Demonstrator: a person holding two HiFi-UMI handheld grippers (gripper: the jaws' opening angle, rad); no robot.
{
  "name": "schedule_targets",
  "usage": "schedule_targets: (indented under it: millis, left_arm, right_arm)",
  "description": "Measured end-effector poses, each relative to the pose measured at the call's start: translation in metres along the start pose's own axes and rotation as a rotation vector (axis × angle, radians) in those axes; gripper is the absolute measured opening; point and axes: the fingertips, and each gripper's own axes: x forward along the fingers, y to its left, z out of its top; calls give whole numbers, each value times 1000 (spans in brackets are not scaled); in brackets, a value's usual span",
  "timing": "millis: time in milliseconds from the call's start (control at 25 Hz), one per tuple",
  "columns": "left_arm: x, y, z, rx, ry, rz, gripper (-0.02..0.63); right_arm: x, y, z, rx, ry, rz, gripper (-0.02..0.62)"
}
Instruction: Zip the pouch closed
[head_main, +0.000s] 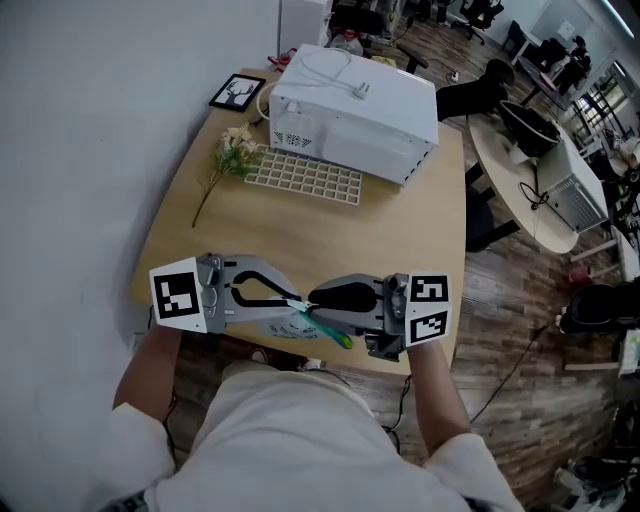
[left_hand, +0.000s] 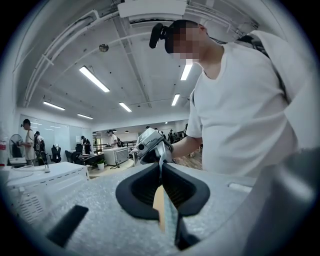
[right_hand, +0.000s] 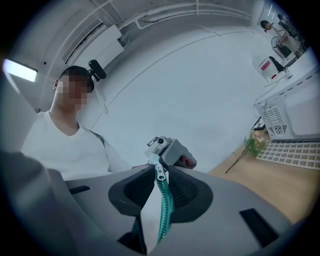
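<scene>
- left gripper (head_main: 293, 297) jaws clamped on pouch (head_main: 285, 326) edge
- right gripper (head_main: 318, 300) jaws pinching zipper pull (right_hand: 161, 173)
- pouch at 6 o'clock edge of table (head_main: 400, 230)

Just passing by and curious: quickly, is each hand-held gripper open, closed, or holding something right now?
Left hand-held gripper: closed on the edge of the pouch.
Right hand-held gripper: closed on the zipper pull.

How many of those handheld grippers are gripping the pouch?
2. The left gripper clamps one end of the pouch; the right gripper has its jaws on the green zipper end.
</scene>
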Motion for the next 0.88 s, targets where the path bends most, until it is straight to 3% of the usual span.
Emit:
schedule_targets:
  millis: [280,600,880]
  left_arm:
    - [1,2,-4,-7,8,33,29]
    - [1,-1,-10,-166,-7,86,27]
    - [1,-4,-9,-207,-46,93,25]
  right_arm:
    - [-1,-1,-4,-8,31,13,46]
    - [-4,2,-8,-11,50,28,41]
    - [-8,6,-14,21,48,38,40]
